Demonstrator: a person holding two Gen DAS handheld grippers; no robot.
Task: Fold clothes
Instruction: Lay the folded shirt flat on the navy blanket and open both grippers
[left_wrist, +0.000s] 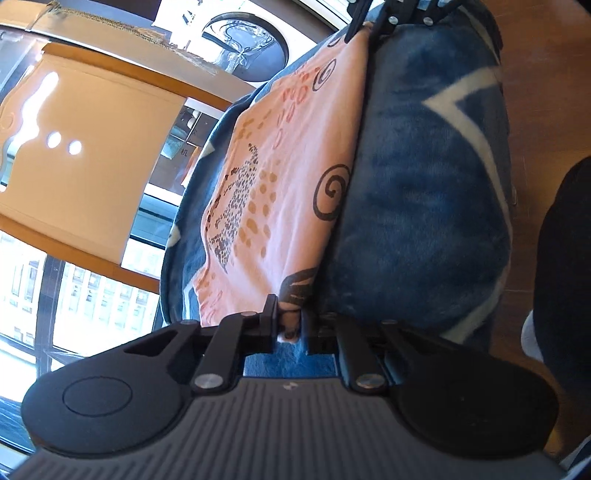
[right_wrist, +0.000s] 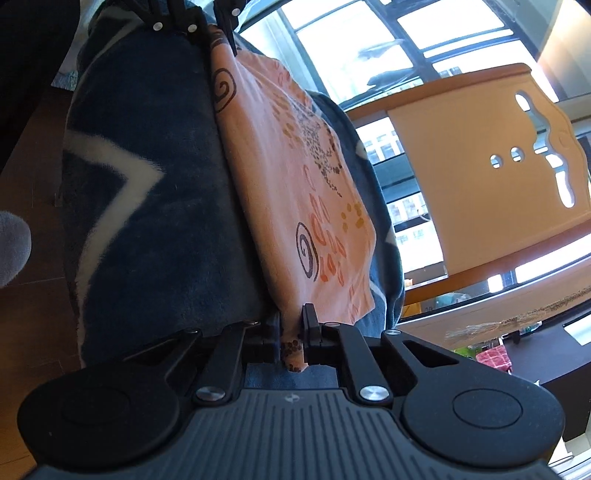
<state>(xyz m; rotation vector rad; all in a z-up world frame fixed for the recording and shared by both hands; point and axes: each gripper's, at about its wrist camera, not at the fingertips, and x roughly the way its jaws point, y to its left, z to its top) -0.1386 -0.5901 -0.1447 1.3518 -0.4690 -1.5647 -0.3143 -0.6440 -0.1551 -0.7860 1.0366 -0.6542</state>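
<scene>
pinching opposite ends of a folded edge, the left gripper (left_wrist: 291, 325) and right gripper (right_wrist: 291, 341) are each clamped on the pink printed garment (left_wrist: 280, 177), stretched over a blue blanket (left_wrist: 424, 192); only the left wrist view shows a round dark-rimmed mirror (left_wrist: 243, 40); only the right wrist view shows a pink checked cloth (right_wrist: 493, 360).

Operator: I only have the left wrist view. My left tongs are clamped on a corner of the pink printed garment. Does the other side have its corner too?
Observer: Yes. The right tongs are shut on a corner of the pink garment, with a small fold poking out behind the pads.
Operator: Which print sits nearest that grip?
Observer: A dark spiral, just above the pinched corner.
Operator: Any other laundry around that I can't see?
Observer: A pink checked cloth shows low on the right, past the blue blanket.
</scene>
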